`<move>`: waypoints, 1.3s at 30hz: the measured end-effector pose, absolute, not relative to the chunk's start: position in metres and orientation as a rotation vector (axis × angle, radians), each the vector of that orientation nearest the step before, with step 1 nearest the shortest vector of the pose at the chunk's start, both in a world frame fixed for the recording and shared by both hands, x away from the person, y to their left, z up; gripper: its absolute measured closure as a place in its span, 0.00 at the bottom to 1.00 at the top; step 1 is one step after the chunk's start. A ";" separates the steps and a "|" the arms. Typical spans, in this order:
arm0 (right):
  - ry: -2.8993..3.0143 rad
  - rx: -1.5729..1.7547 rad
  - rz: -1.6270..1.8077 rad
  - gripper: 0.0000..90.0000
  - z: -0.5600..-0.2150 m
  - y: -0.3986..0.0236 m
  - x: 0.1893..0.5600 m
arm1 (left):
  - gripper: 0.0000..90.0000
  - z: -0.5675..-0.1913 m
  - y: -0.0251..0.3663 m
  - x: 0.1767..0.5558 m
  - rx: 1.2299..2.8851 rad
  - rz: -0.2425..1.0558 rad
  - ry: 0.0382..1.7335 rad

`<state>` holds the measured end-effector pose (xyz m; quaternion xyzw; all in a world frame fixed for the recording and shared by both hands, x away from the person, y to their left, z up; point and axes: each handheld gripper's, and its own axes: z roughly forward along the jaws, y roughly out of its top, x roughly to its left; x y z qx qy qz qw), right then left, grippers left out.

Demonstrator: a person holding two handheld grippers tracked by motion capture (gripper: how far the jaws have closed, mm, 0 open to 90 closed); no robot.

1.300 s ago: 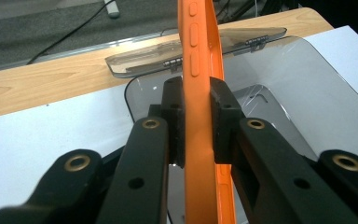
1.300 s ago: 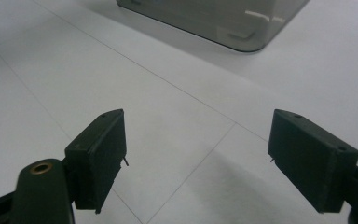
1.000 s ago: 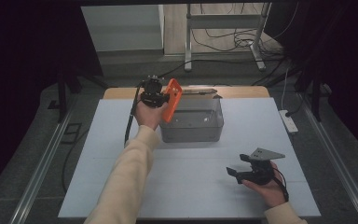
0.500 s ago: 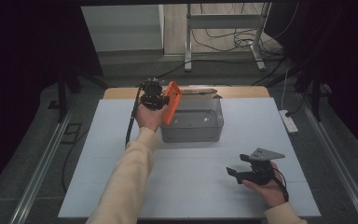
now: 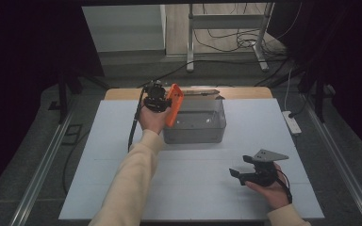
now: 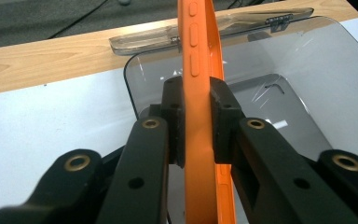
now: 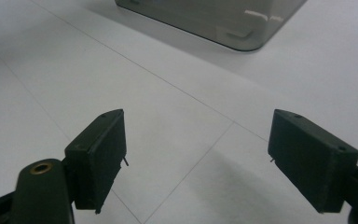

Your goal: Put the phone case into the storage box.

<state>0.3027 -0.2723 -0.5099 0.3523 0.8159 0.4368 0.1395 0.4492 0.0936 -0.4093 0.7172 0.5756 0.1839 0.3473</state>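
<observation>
white table (image 5: 99, 141), wide and pale under everything. clear grey box (image 5: 195, 125) toward the far edge, lid (image 6: 214, 28) lying behind it on the wooden strip, seen plainly from the left gripper view. orange phone case (image 5: 173, 104) held upright over the box's near-left corner, pinched edge-on in the left gripper (image 6: 196, 126). right gripper (image 7: 196, 158) low near the front, jaws spread wide, nothing between.
</observation>
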 end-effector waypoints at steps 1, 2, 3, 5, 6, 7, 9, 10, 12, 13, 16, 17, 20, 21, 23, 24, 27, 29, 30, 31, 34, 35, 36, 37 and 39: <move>2.358 1.017 1.262 0.22 -0.510 -0.272 0.303 | 0.88 -0.409 0.094 0.449 1.860 0.480 1.496; 2.359 1.015 1.262 0.22 -0.510 -0.272 0.303 | 0.88 -0.410 0.094 0.449 1.861 0.483 1.499; 2.359 1.015 1.261 0.22 -0.510 -0.272 0.303 | 0.88 -0.410 0.094 0.449 1.871 0.491 1.503; 2.360 1.014 1.261 0.22 -0.510 -0.272 0.303 | 0.88 -0.410 0.095 0.449 1.871 0.493 1.506; 2.359 1.014 1.260 0.22 -0.510 -0.272 0.303 | 0.88 -0.409 0.094 0.449 1.868 0.494 1.508; 2.360 1.015 1.260 0.22 -0.510 -0.272 0.303 | 0.88 -0.409 0.095 0.449 1.871 0.497 1.508; 2.359 1.016 1.260 0.22 -0.510 -0.272 0.303 | 0.88 -0.410 0.094 0.449 1.861 0.498 1.509; 2.359 1.016 1.259 0.22 -0.510 -0.272 0.303 | 0.88 -0.410 0.094 0.449 1.862 0.496 1.511; 2.359 1.016 1.260 0.22 -0.510 -0.272 0.303 | 0.88 -0.410 0.095 0.448 1.873 0.500 1.511; 2.359 1.015 1.260 0.22 -0.510 -0.272 0.303 | 0.88 -0.411 0.096 0.448 1.873 0.498 1.513; 2.359 1.013 1.260 0.22 -0.510 -0.272 0.303 | 0.88 -0.412 0.097 0.449 1.869 0.499 1.520; 2.360 1.014 1.261 0.22 -0.510 -0.272 0.303 | 0.88 -0.413 0.098 0.449 1.869 0.500 1.524; 2.360 1.015 1.261 0.22 -0.510 -0.272 0.303 | 0.88 -0.415 0.100 0.449 1.877 0.501 1.528; 2.360 1.014 1.261 0.22 -0.510 -0.272 0.303 | 0.88 -0.415 0.100 0.449 1.879 0.499 1.529; 2.362 1.014 1.264 0.22 -0.510 -0.272 0.303 | 0.88 -0.417 0.100 0.449 1.875 0.504 1.534; 2.362 1.014 1.261 0.22 -0.510 -0.272 0.303 | 0.88 -0.417 0.100 0.449 1.874 0.501 1.534; 2.362 1.014 1.261 0.22 -0.510 -0.272 0.303 | 0.88 -0.418 0.100 0.449 1.874 0.499 1.530; 2.361 1.013 1.261 0.22 -0.510 -0.272 0.303 | 0.88 -0.419 0.099 0.450 1.877 0.499 1.534; 2.361 1.013 1.261 0.22 -0.510 -0.272 0.303 | 0.88 -0.419 0.099 0.450 1.877 0.496 1.533; 2.362 1.013 1.262 0.22 -0.510 -0.272 0.303 | 0.88 -0.420 0.098 0.450 1.876 0.490 1.536; 2.362 1.011 1.263 0.22 -0.510 -0.272 0.303 | 0.88 -0.422 0.097 0.451 1.880 0.488 1.532; 2.362 1.011 1.262 0.22 -0.510 -0.272 0.303 | 0.88 -0.424 0.097 0.451 1.877 0.484 1.532; 2.362 1.011 1.262 0.22 -0.510 -0.272 0.303 | 0.88 -0.424 0.097 0.451 1.876 0.483 1.535; 2.362 1.012 1.261 0.22 -0.510 -0.272 0.303 | 0.88 -0.425 0.096 0.451 1.873 0.477 1.538; 2.363 1.011 1.260 0.22 -0.510 -0.272 0.303 | 0.88 -0.426 0.096 0.451 1.877 0.474 1.538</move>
